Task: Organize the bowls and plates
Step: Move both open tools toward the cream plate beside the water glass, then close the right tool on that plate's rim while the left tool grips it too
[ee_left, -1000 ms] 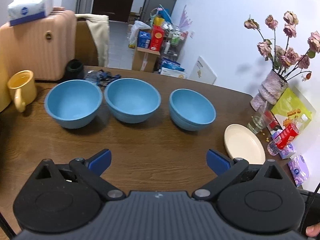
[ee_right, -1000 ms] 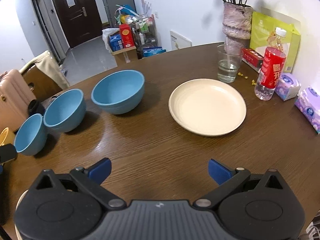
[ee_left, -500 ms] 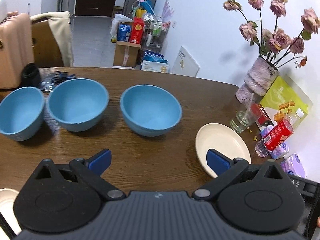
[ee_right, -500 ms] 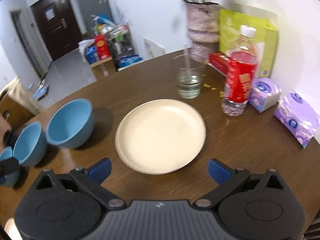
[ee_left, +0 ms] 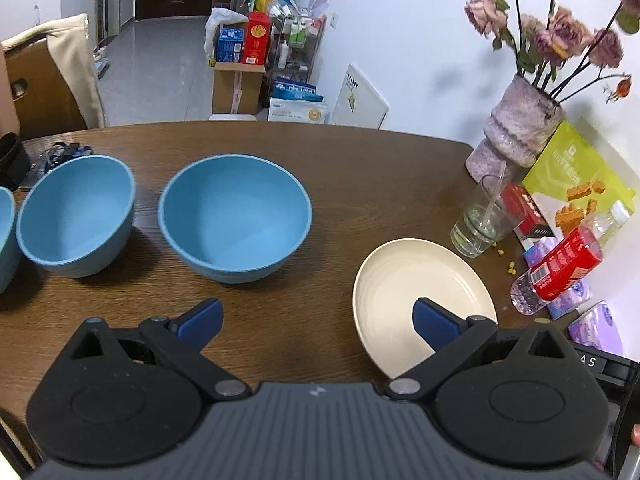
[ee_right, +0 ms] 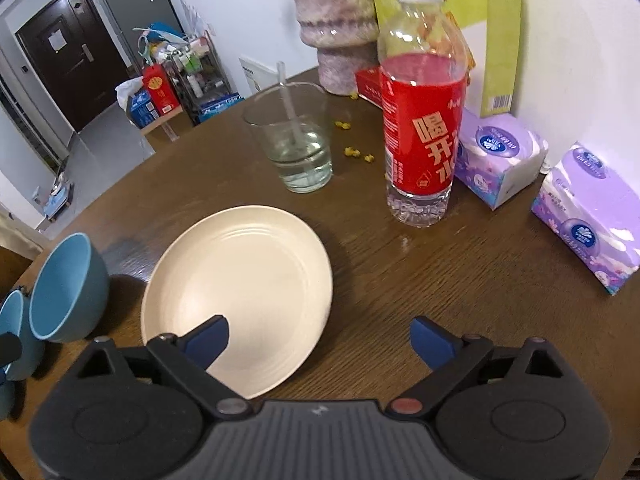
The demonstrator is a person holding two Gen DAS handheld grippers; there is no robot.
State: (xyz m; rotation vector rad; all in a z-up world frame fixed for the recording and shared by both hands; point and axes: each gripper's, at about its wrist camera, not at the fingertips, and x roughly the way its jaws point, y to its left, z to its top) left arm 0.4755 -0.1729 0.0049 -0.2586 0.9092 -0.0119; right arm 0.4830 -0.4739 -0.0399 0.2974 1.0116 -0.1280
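Both tongs wide apart, nothing in them, right gripper jaws just closing a bit: cream plate flat on table under its left tip, so slide one tip under the near rim, pinch slow (glass & bottle just beyond). Left gripper w/ near blue bowl ahead-left, 2nd bowl further left, plate under its right tip. Bottle label red w/ big white Chinese words, rest too small to read.

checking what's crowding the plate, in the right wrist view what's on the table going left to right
blue bowl → cream plate → glass of water → red-label bottle → first purple tissue pack → second purple tissue pack
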